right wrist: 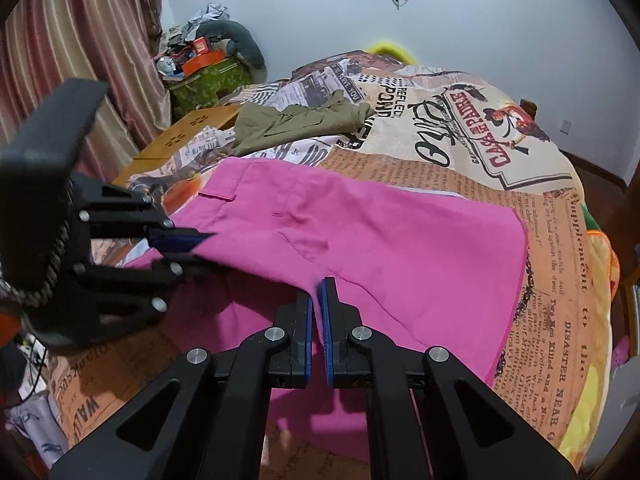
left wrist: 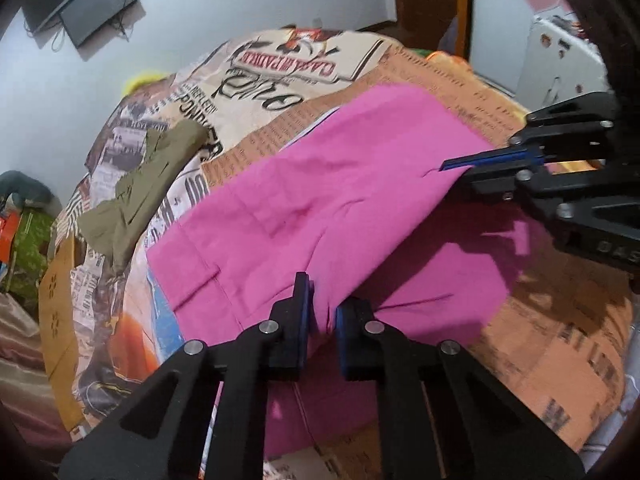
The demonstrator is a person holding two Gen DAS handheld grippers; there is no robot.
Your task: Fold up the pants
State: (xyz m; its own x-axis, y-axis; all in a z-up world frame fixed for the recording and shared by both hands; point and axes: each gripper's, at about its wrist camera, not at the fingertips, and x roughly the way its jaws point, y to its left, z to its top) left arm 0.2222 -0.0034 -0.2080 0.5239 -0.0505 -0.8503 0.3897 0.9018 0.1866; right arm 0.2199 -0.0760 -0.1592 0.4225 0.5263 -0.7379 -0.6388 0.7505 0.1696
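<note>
Fabric is pinched in both grippers at the near edge of the bed: the left gripper (left wrist: 322,312) has its fingers closed on a raised fold of the pink pants (left wrist: 320,200), and the right gripper (right wrist: 318,300) is likewise clamped on a ridge of the same cloth, a thin strip of pink showing between its blue pads (right wrist: 326,320). Each tool also shows in the other's camera, the two holding neighbouring points along one lifted edge. The pants lie spread over the middle of the bedspread (right wrist: 560,260), a layer already lifted off the lower one near the grippers, with the far part flat and a pocket flap visible toward the bed's left side. The step in hand appears to be carrying the held edge over to make a fold. To do it well, both grippers should probably travel together at the same height and pace so the edge stays taut and straight between them, then lay it down squarely on the far portion, lining hems and side edges up before letting go; pulling unevenly would likely drag the bottom layer and wrinkle it. Farther off, near the far left edge of the bed, lies an olive garment (right wrist: 300,124), already bundled. Counted: two grippers, one pair of pink pants, one olive garment, one bedspread.
</note>
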